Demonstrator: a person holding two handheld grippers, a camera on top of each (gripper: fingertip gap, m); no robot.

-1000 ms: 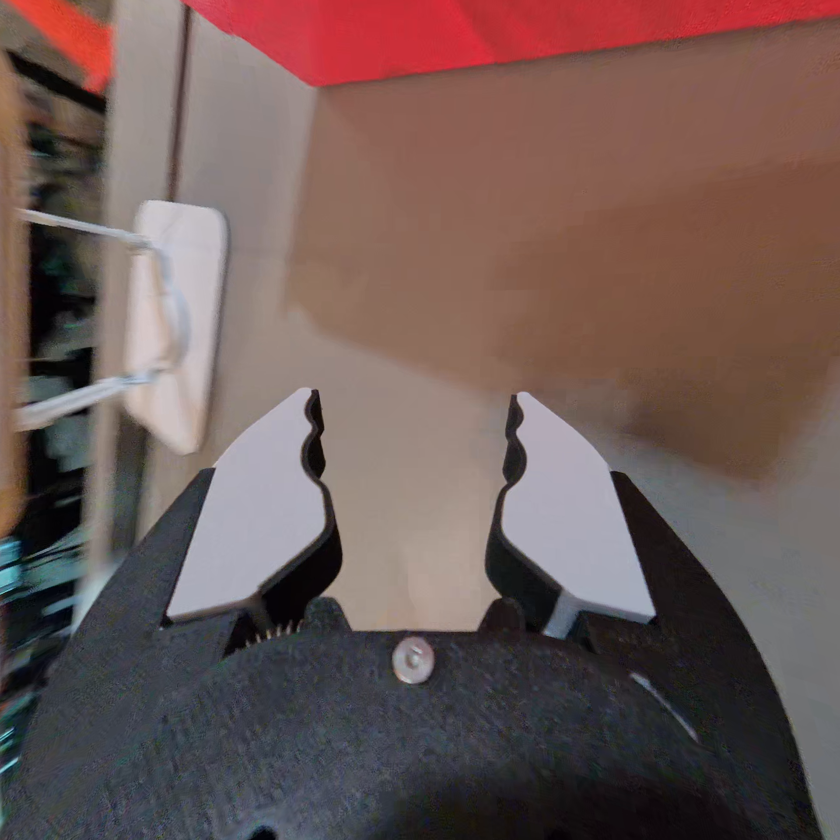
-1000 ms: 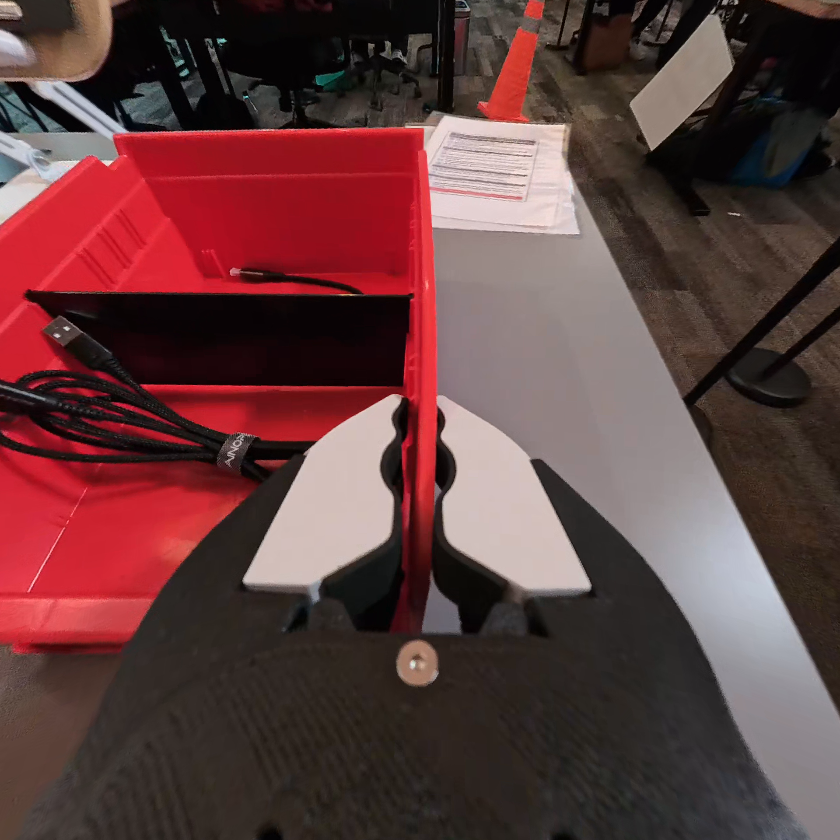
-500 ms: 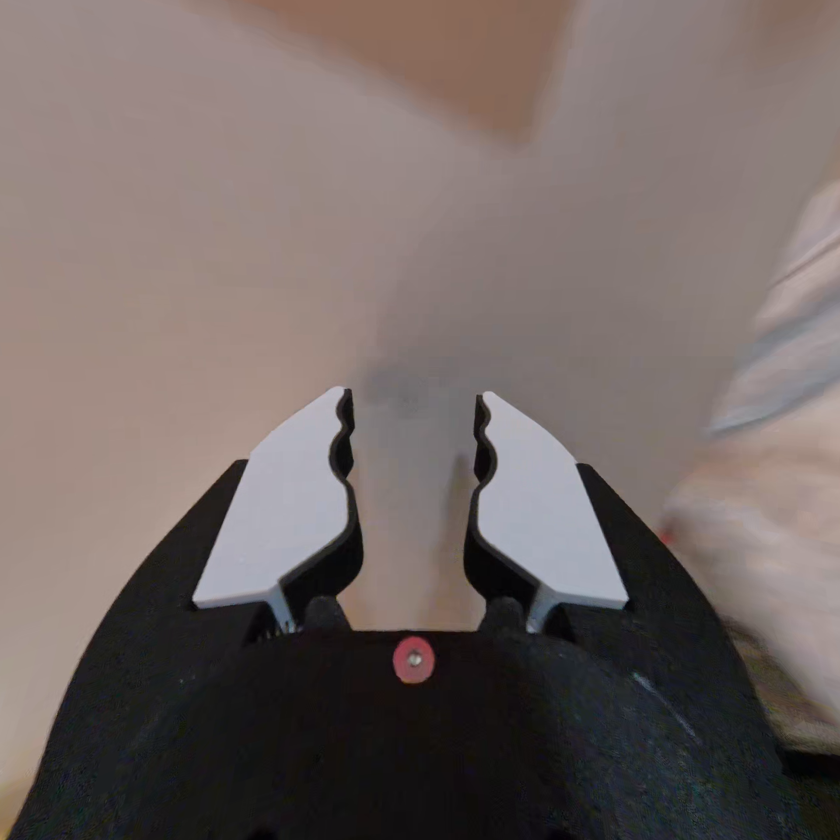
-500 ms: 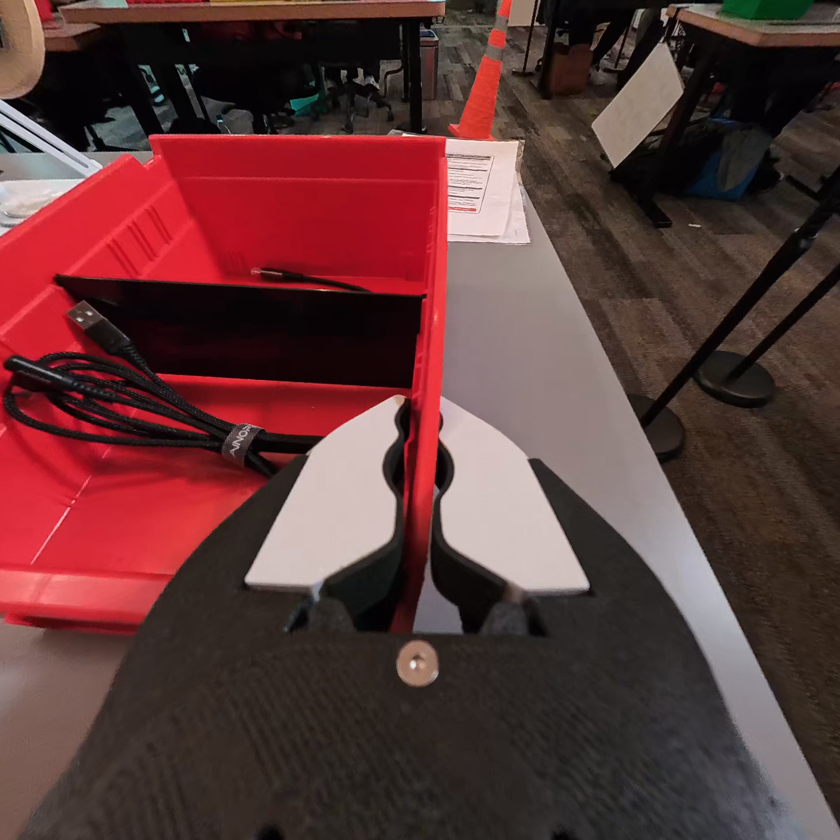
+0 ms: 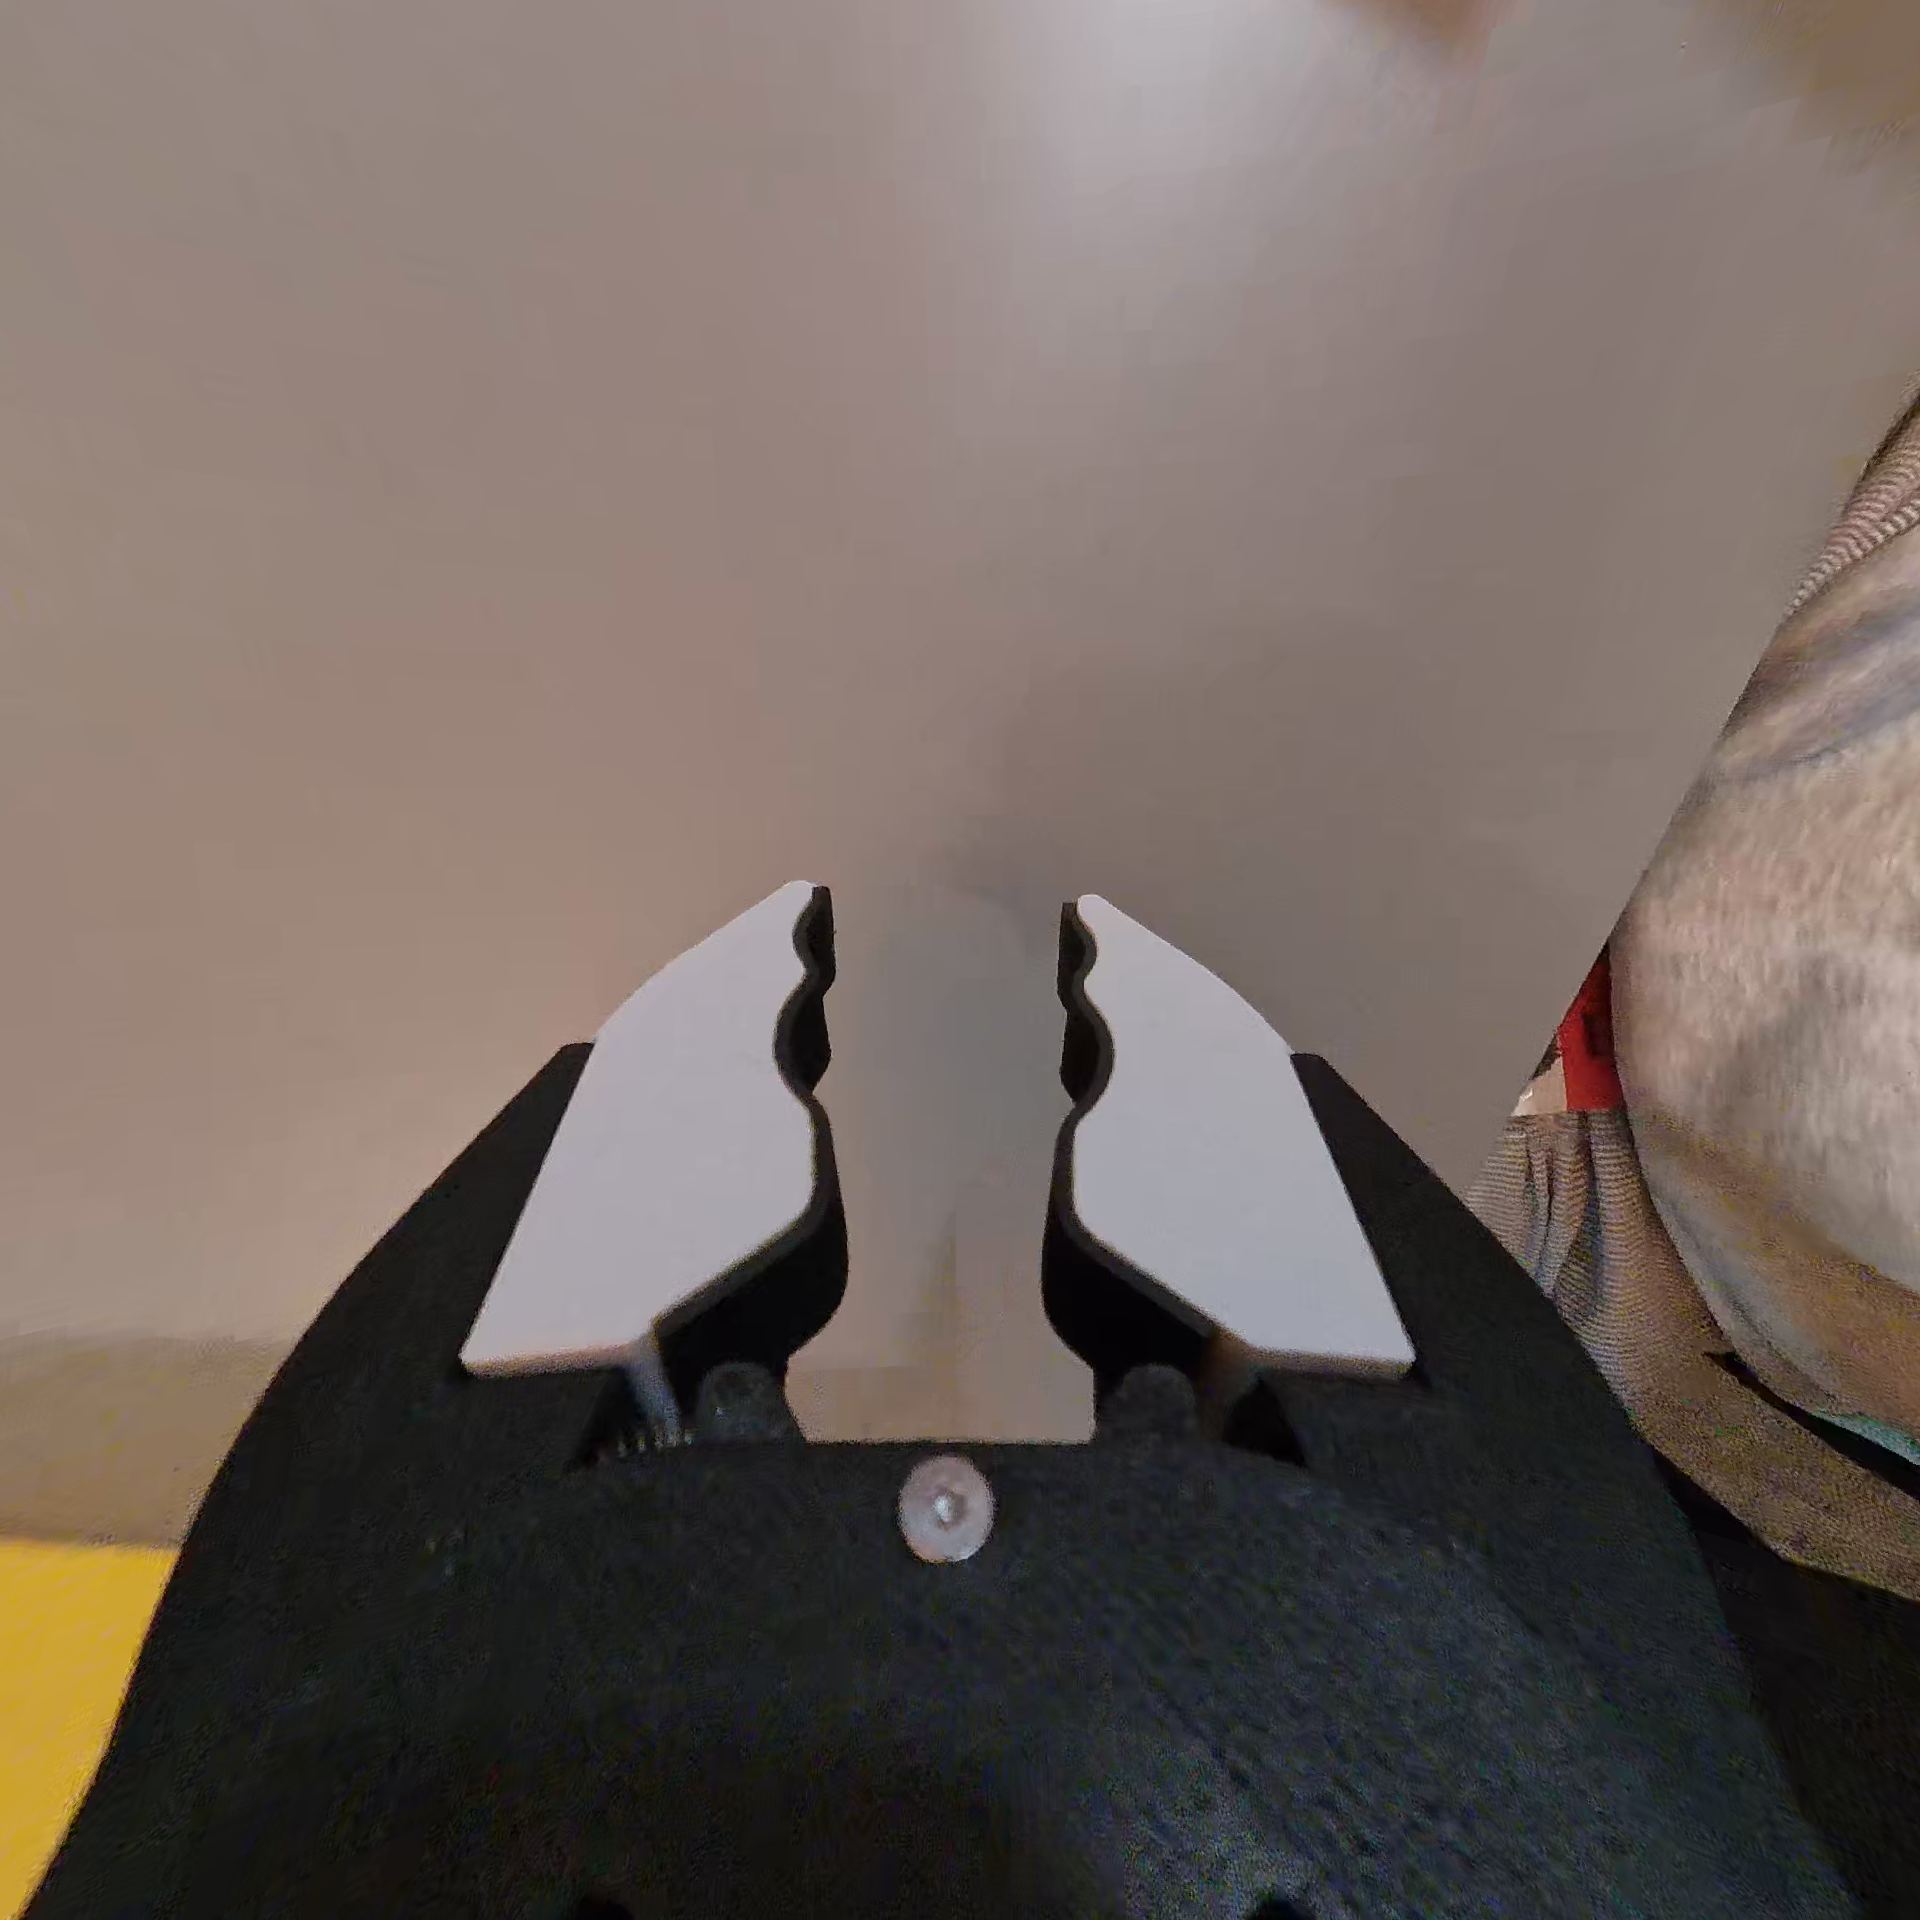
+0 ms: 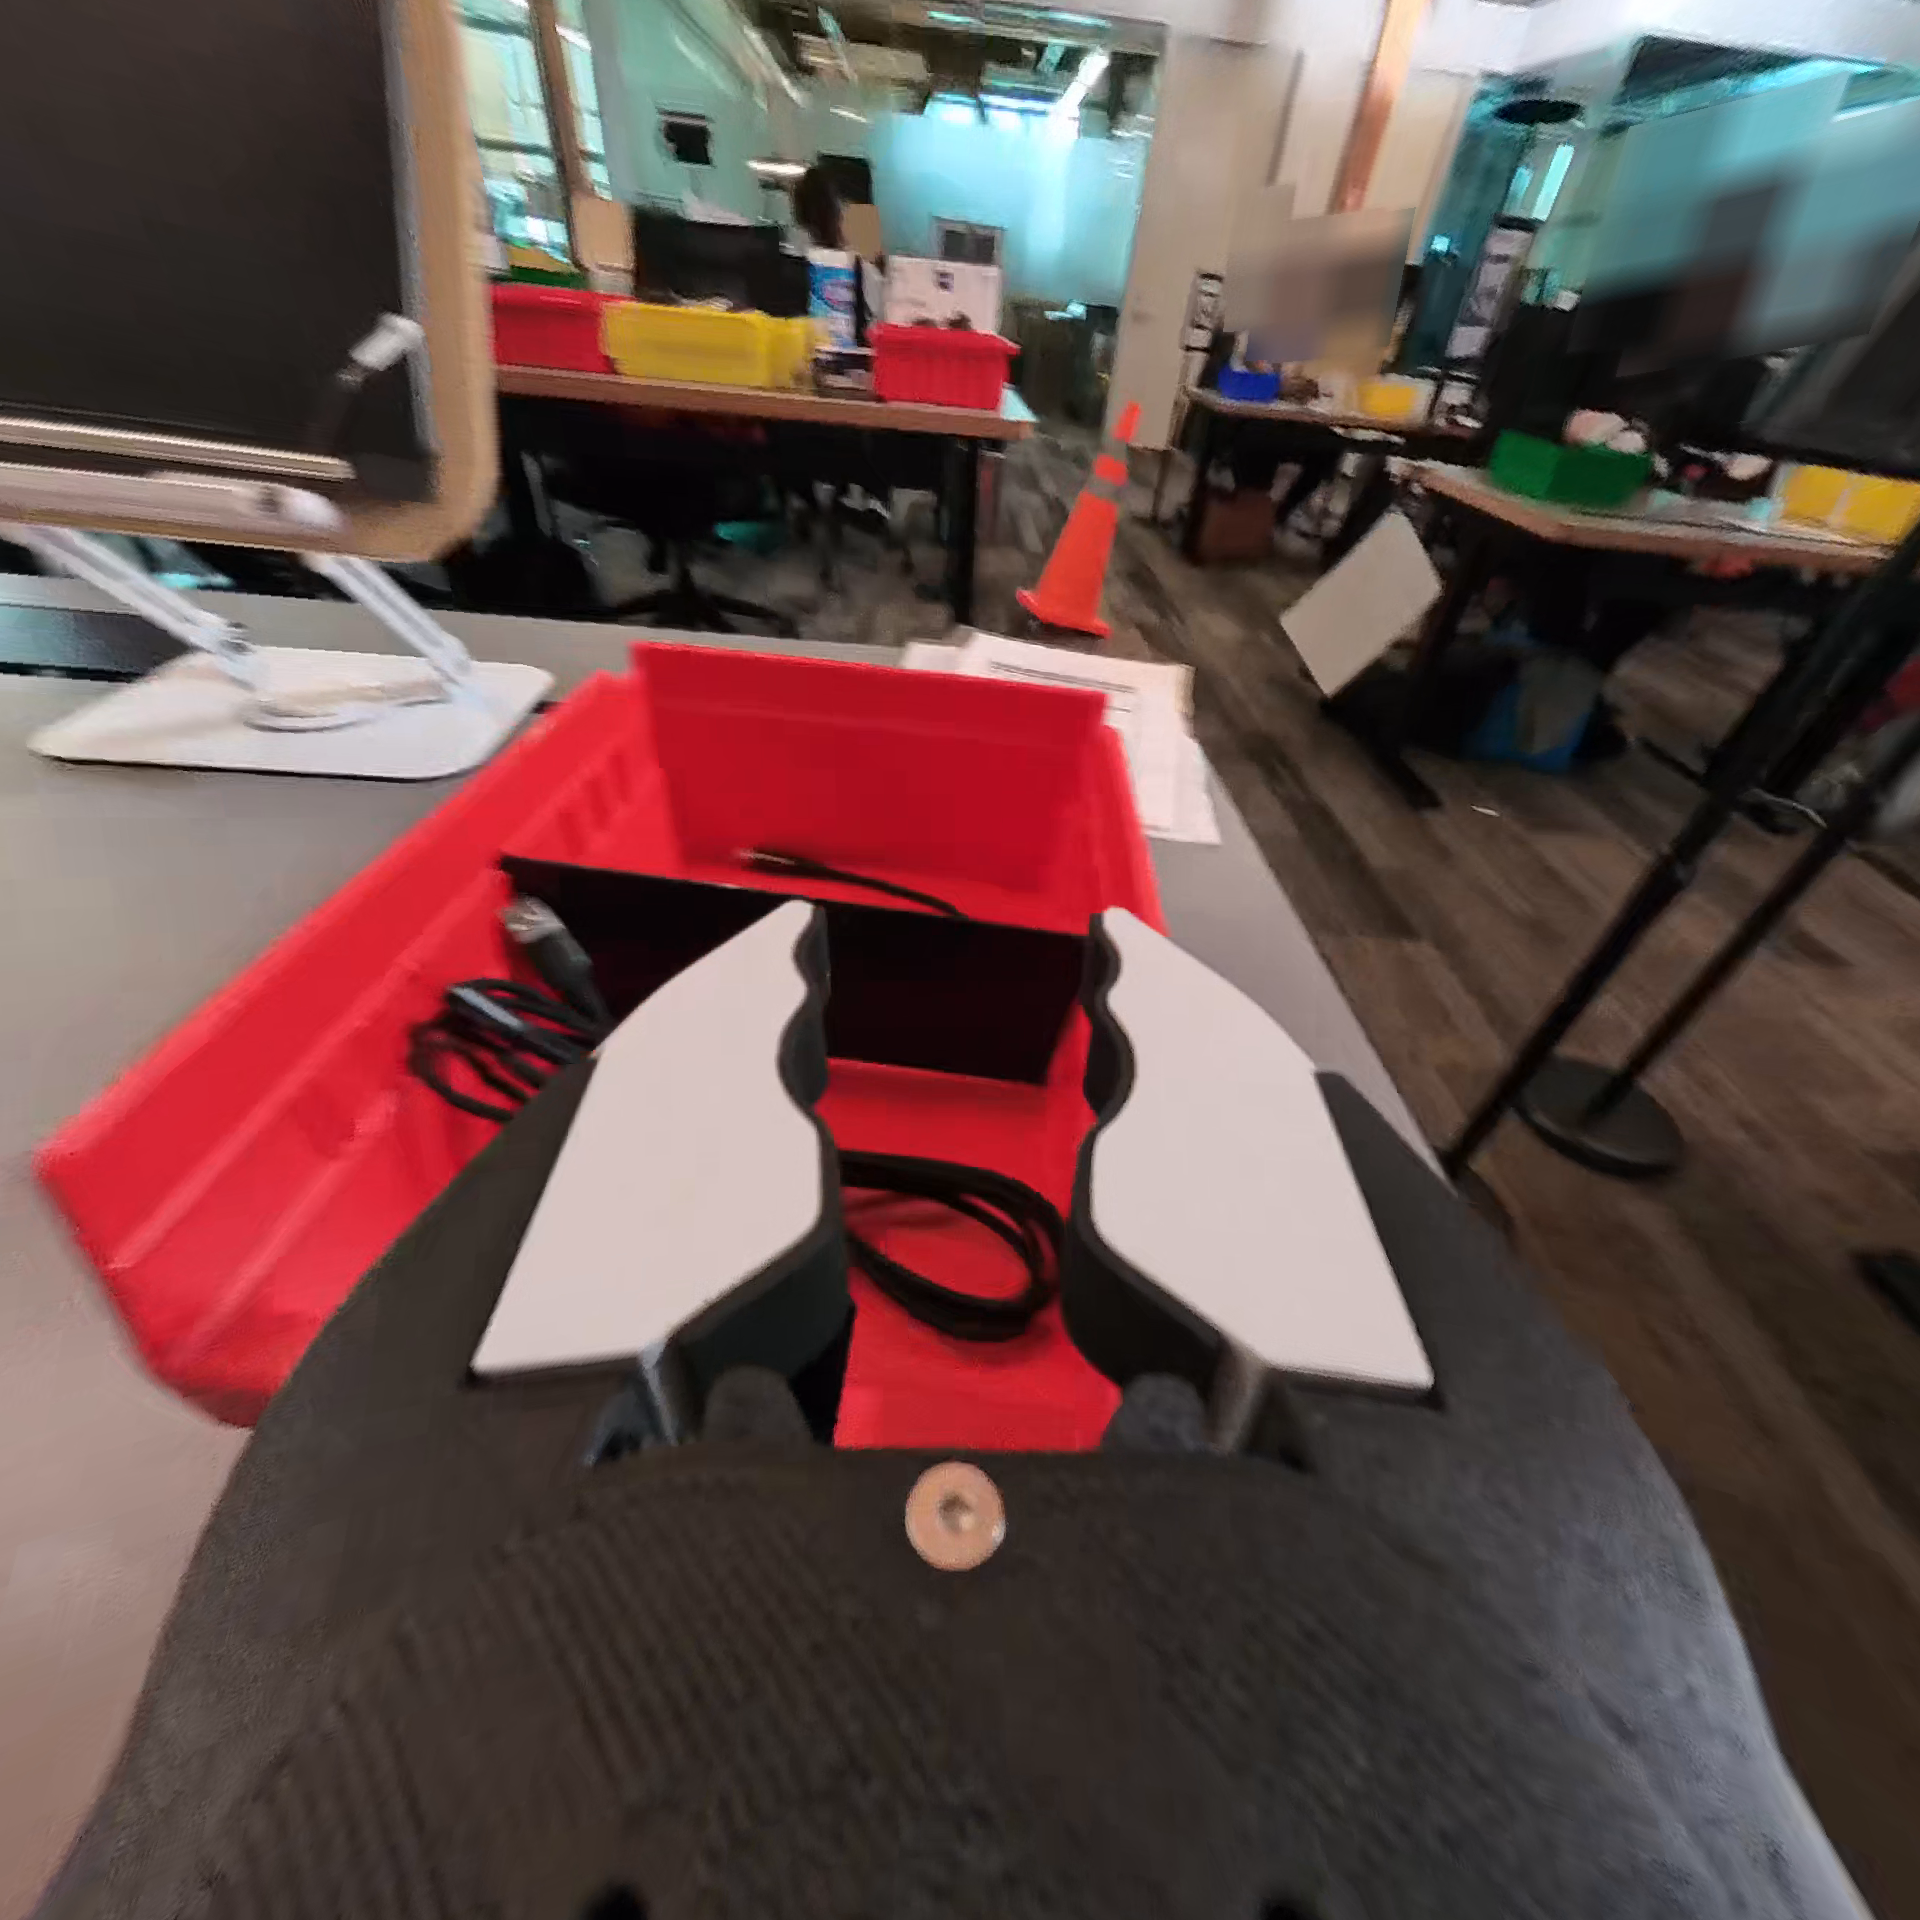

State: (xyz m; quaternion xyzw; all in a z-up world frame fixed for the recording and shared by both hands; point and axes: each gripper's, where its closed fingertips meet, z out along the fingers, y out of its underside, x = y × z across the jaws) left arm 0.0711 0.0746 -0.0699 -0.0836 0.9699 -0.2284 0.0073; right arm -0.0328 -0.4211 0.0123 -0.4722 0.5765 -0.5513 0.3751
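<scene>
Your right tool [image 6: 951,940] hangs above the red plastic bin [image 6: 260,1101], jaws apart, holding nothing. The bin's long axis runs away from you on the grey bench [image 6: 208,914]. A black divider [image 6: 935,997] splits it crosswise: a coiled black braided cable [image 6: 956,1247] lies in the near compartment, a thin cable [image 6: 852,883] in the far one. Your left tool [image 5: 945,914] points at bare blurred bench [image 5: 727,520], jaws apart, empty; a grey knit sleeve [image 5: 1766,1039] lies at right.
</scene>
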